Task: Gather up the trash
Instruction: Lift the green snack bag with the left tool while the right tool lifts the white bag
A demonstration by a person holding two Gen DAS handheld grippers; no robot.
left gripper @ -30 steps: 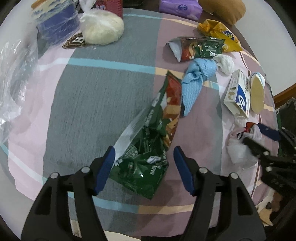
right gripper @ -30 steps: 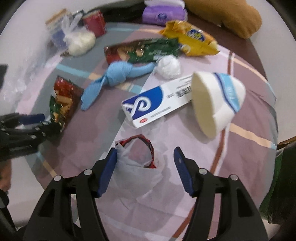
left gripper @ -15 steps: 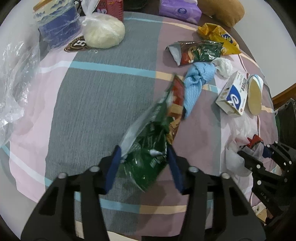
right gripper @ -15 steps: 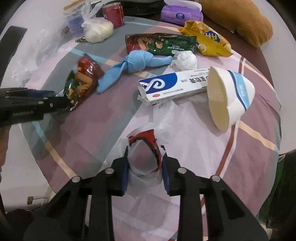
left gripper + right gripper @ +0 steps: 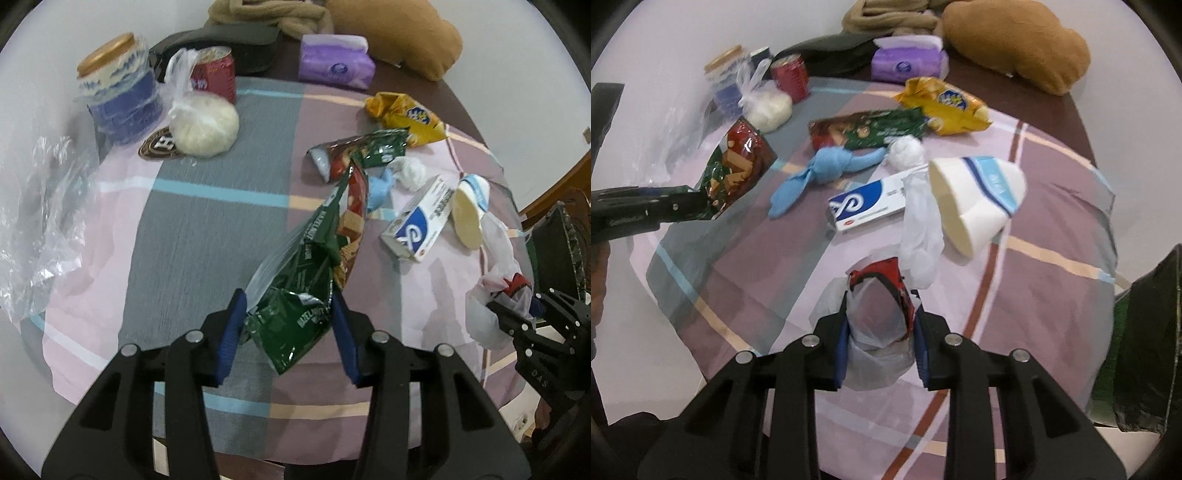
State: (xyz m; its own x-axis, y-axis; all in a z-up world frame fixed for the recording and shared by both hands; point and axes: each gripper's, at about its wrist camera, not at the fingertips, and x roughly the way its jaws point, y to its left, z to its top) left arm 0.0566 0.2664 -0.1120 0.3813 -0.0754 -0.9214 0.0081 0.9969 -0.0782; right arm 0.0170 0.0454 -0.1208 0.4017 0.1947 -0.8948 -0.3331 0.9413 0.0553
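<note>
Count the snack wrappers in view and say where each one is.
3. A green wafer wrapper is clamped in the left gripper. A second green wafer wrapper lies on the tablecloth mid-table, and a yellow snack bag lies just behind it. None looks hidden.

The striped tablecloth (image 5: 207,206) lies bare from nine to twelve o'clock of the left gripper (image 5: 288,328), up to the dough bag (image 5: 204,125) and soda can (image 5: 214,74). At one to two o'clock, a wrapper (image 5: 362,151), blue cloth (image 5: 380,184), box (image 5: 421,221) and paper cup (image 5: 471,210) crowd together. Crumpled plastic (image 5: 44,206) blocks the nine o'clock edge.
</note>
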